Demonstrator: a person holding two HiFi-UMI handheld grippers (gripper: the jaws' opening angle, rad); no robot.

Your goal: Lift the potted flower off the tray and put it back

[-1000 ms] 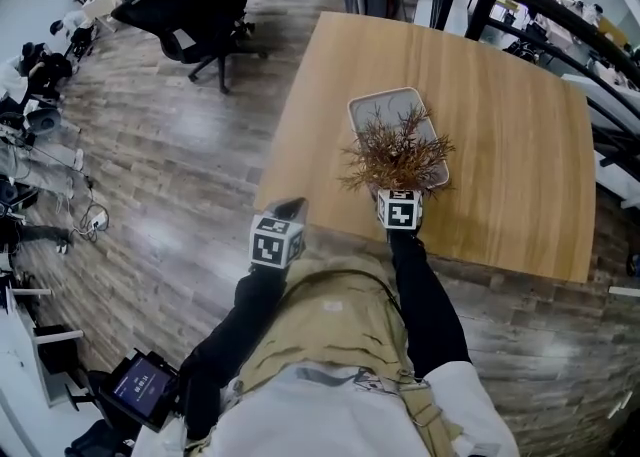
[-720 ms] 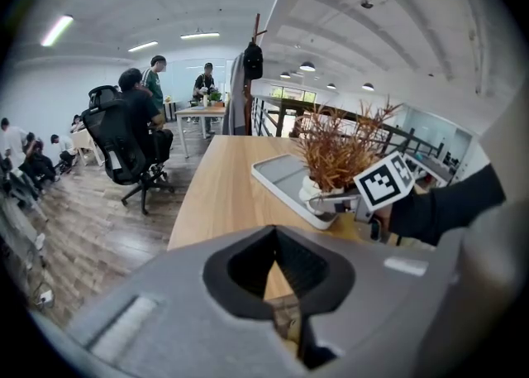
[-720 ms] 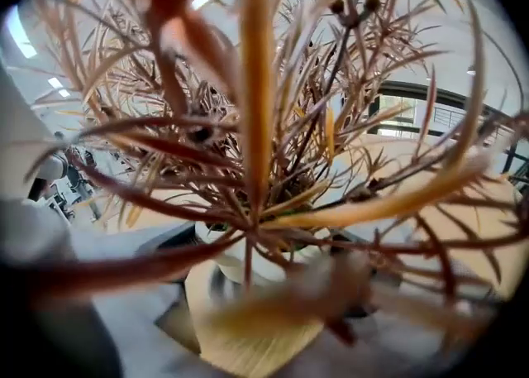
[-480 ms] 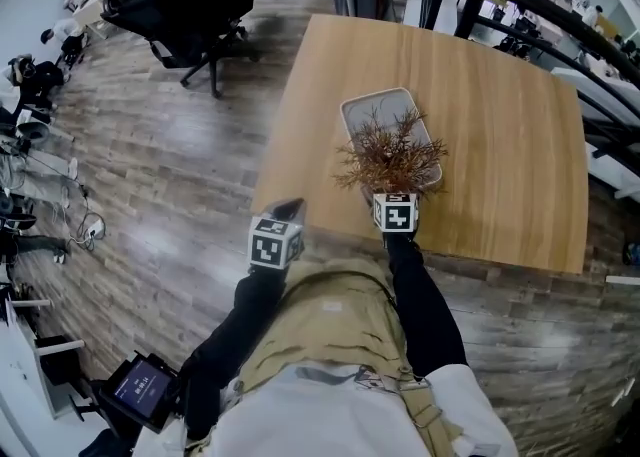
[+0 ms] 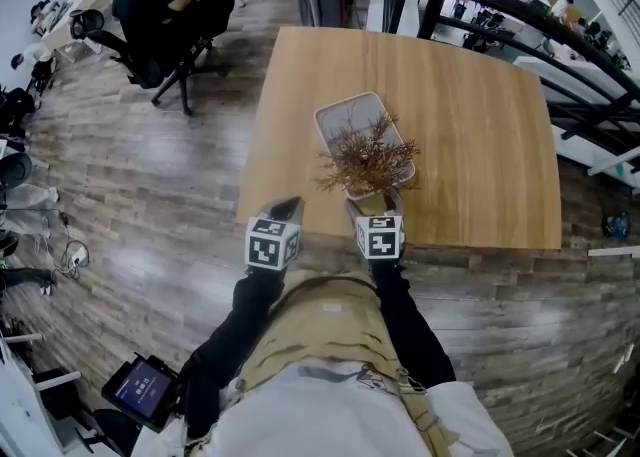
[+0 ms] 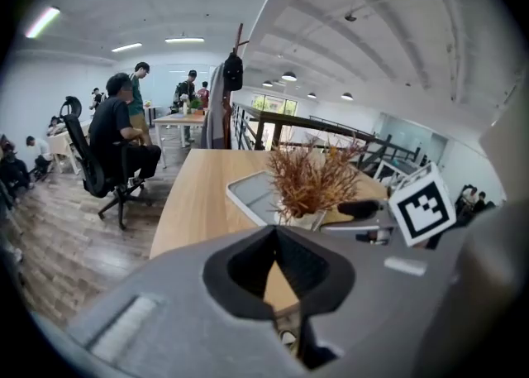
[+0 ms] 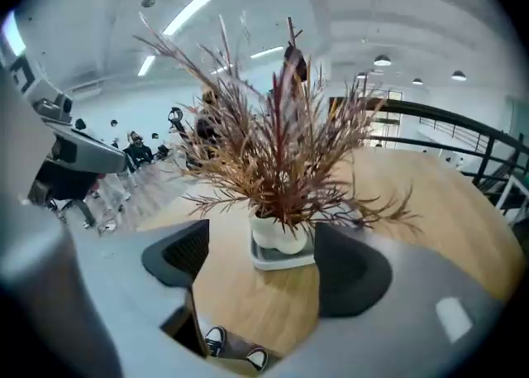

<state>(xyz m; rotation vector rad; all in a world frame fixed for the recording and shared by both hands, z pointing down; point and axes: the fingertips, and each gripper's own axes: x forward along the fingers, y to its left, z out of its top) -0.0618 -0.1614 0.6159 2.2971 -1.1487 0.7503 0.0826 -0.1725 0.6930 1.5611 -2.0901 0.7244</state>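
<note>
The potted flower (image 5: 366, 157), dry reddish-brown sprigs in a small white pot (image 7: 279, 234), stands upright on the near end of the grey tray (image 5: 343, 115) on the wooden table (image 5: 470, 125). My right gripper (image 5: 368, 208) hovers over the table's near edge, just short of the pot. Its jaws are closing and nothing is between them; in the right gripper view the pot and tray (image 7: 281, 259) lie beyond the pads (image 7: 351, 273). My left gripper (image 5: 287, 209) is shut and empty, off the table's near left corner. The left gripper view shows the flower (image 6: 310, 182) and tray (image 6: 250, 194) ahead.
A person sits on a black office chair (image 5: 160, 15) on the wood floor to the far left. A dark railing (image 5: 500, 15) runs behind the table. The table's near edge (image 5: 450, 243) lies right under my right gripper.
Both grippers have drawn back toward me and risen a little. The right one has left the pot and now sits at the table's near edge. The flower stays on the tray.
</note>
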